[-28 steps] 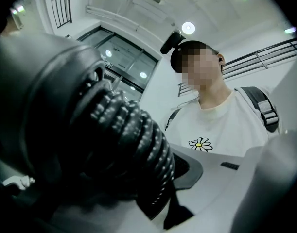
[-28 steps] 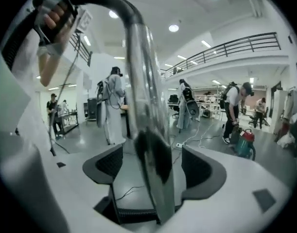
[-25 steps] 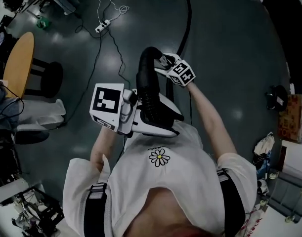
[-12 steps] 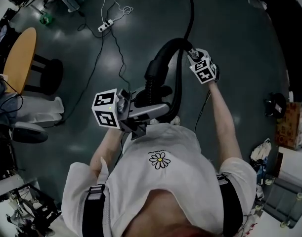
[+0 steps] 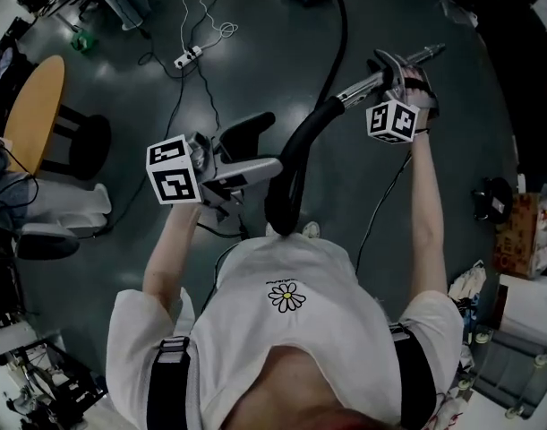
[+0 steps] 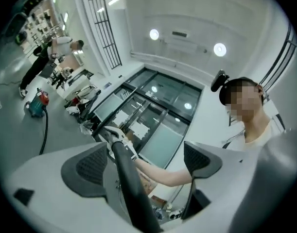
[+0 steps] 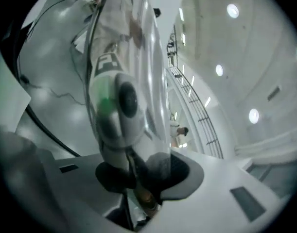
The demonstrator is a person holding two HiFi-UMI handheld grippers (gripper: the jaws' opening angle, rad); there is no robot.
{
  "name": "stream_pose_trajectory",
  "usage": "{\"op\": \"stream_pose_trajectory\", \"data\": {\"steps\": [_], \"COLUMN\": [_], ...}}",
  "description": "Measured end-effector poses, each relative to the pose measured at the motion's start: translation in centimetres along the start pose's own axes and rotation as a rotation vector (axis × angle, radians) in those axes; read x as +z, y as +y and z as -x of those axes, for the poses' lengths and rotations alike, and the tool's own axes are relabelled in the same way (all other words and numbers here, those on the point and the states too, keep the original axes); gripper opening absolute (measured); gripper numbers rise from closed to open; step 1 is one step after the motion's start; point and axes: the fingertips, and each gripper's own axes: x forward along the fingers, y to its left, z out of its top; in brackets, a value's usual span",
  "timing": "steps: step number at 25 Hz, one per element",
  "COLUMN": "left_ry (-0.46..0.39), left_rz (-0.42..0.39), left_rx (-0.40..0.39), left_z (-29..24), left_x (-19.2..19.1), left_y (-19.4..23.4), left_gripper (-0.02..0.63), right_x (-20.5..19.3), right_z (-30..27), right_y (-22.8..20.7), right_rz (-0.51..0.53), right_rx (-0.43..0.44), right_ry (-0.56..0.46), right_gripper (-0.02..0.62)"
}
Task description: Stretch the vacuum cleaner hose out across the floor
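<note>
**Head view:** you're mid-stretch here. Your right hand-held gripper (image 5: pixel 387 72) is clamping the metal wand (image 5: pixel 358 86) at the end of the vacuum cleaner hose (image 5: pixel 300 146), and its jaws have just been closing on it. The hose is hanging in a loop in front of your shirt, not lying out on the floor (image 5: pixel 255 52) yet. I reckon the next move is calling for carrying the wand away from you and low, so the loop flattens out. The bottom of the loop is hiding behind your chest.

**Left gripper view:** your left hand-held gripper (image 6: pixel 143 164) is standing wide apart, its jaws having just been opening. The hose (image 6: pixel 129 178) is running between the pads, close to one of them, and nothing is pinching it.

**Right gripper view:** the right hand-held gripper (image 7: pixel 143 178) is squeezing together on the wand (image 7: pixel 116 110). Everything here is smearing badly, so the exact grip spot is hard to make out.
</note>
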Motion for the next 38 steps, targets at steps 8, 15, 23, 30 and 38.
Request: {"op": "stream_pose_trajectory", "data": {"steps": [8,15,23,30,38], "left_ry": [0.307,0.405,0.261,0.304,0.405], "left_rz": [-0.187,0.187,0.492,0.370,0.175], "left_rx": [0.040,-0.562,-0.744,-0.712,-0.808], "left_z": [-7.7,-8.8,-10.4,-9.5,-13.0], "left_x": [-1.1,-4.8,-4.5,-4.6,-7.9], "left_y": [2.8,-7.4,-10.2,-11.9,-16.9], "left_gripper": [0.474,0.410,0.186,0.146,0.147], "right_x": [13.9,18.9,15.1,-1.7,8.2], "right_z": [4.5,11.5,14.0,19.9,22.3], "right_y": [-7.9,-11.2,-12.9,-23.6,-19.7], "right_rz": [0.405,0.476,0.334,-1.370,-2.124], "right_rx": [-0.325,-0.448,-0.432,-0.213,0.526], "right_ry": [-0.283,-0.476,-0.459,-0.530,-1.019], "right_gripper": [0.146,0.147,0.183,0.221,0.221]}}
